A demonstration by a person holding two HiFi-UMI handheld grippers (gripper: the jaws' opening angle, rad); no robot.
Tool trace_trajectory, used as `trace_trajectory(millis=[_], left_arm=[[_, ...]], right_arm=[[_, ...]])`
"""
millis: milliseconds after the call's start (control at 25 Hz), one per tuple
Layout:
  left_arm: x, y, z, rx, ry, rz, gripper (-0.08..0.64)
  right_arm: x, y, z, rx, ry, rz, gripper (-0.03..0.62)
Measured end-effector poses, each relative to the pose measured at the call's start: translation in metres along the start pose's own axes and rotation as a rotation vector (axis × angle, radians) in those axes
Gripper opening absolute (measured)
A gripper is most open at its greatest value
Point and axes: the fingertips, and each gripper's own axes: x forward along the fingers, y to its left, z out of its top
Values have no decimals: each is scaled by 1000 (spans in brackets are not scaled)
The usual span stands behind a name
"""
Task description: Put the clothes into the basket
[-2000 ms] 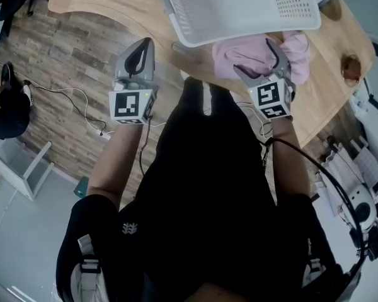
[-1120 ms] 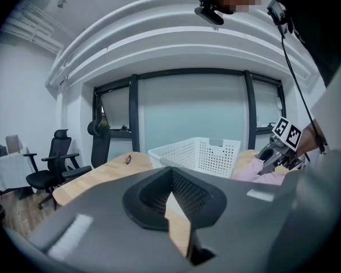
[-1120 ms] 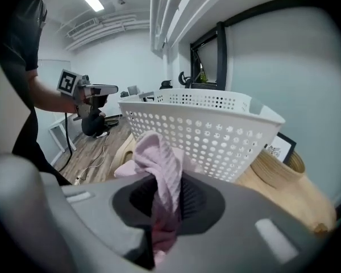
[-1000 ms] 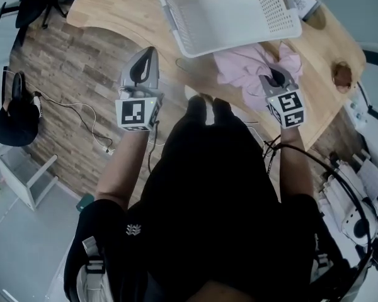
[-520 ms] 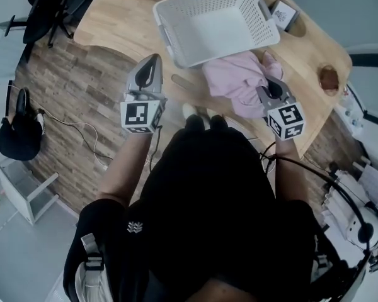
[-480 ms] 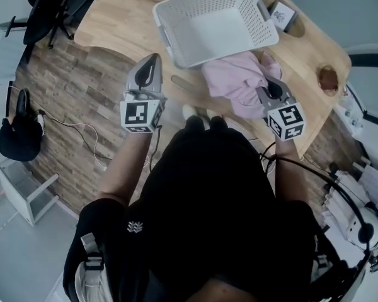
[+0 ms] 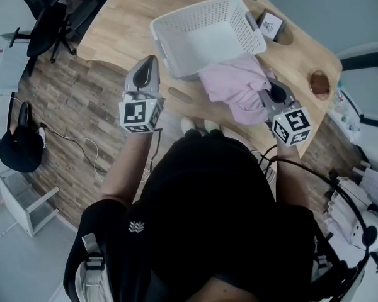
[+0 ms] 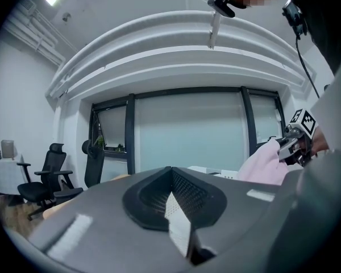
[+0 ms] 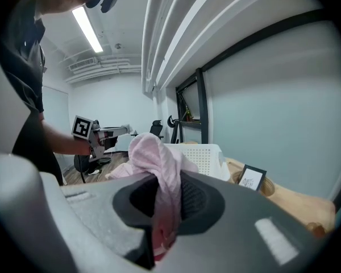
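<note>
Surveyed pale wooden tabletop (image 7: 126, 17) over plank floor (image 7: 63, 106) from head view. Found white perforated plastic basket (image 7: 167, 30) standing on it, with crumpled pink cloth garment (image 7: 230, 83) bunched against near rim, outside basket. Located left gripper (image 7: 150, 61) off table's near edge, clear of garment, and right gripper (image 7: 272, 93) at garment's near side. Checked left gripper view: found jaws together, nothing between. Checked right gripper view: found jaws clamped on pink fold, garment rising ahead, basket just beyond.

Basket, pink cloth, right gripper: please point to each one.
basket (image 7: 208, 39), head view, bare inner floor
pink cloth (image 7: 230, 83), head view, middle of the bundle
right gripper (image 7: 268, 90), head view, between its fingertips
</note>
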Motion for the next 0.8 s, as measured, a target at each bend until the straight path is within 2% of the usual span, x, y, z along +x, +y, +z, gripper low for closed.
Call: trace_trajectory(millis=[320, 520, 640, 800], left_arm=[[2, 10, 18, 2, -10, 13, 8], [0, 24, 40, 36, -79, 35, 8], [-6, 33, 50, 24, -91, 53, 8], [-11, 41, 60, 47, -109, 62, 8]], right_arm=[[-7, -13, 46, -17, -90, -11, 49], [-7, -19, 76, -43, -145, -17, 49], [-7, -18, 92, -65, -168, -13, 49], [-6, -17, 115, -84, -198, -9, 49]])
